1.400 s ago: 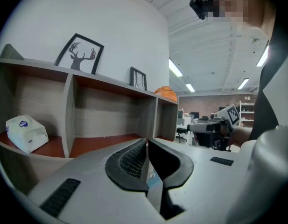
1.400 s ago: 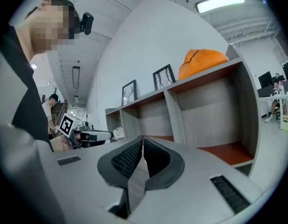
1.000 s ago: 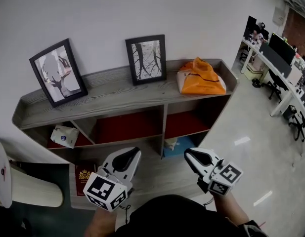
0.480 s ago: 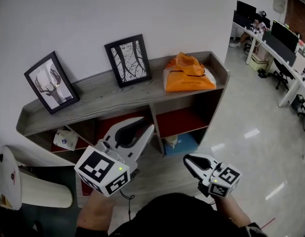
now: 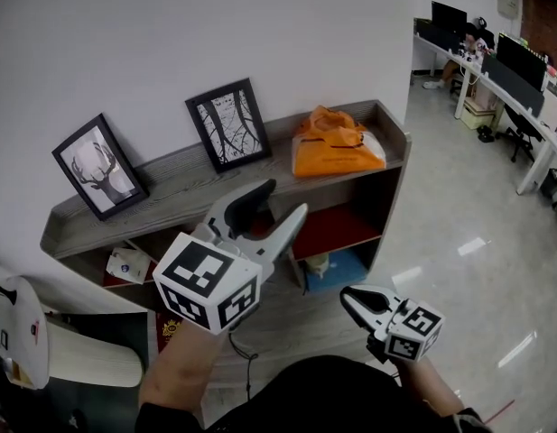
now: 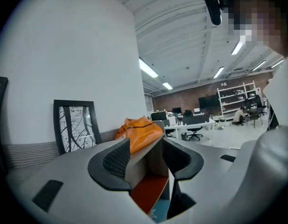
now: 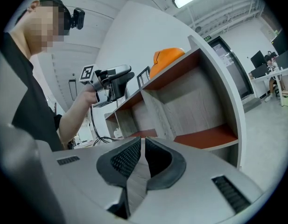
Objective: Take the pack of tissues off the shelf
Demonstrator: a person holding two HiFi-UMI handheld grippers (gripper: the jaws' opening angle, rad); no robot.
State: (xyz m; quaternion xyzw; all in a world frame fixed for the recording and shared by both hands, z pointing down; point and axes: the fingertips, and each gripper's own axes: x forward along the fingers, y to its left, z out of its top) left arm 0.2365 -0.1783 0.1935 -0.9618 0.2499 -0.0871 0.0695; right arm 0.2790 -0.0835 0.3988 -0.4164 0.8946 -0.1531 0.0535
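The orange pack of tissues (image 5: 337, 142) is sitting on top of the shelf (image 5: 188, 183), at three o'clock of a framed picture (image 5: 228, 124). At the pack's seven o'clock the left gripper (image 5: 283, 201) is hovering, its jaws just opening, nothing between them. At six o'clock the right gripper (image 5: 350, 296) is hanging low, jaws together, empty.

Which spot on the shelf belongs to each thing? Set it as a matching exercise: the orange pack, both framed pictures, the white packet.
Things:
1. orange pack
2. deer picture
3. tree picture
4. white packet

Places:
A. left end of the shelf top
B. upper left compartment
C. right end of the top
D. middle of the top

Pairs: 1-C, 2-A, 3-D, 4-B
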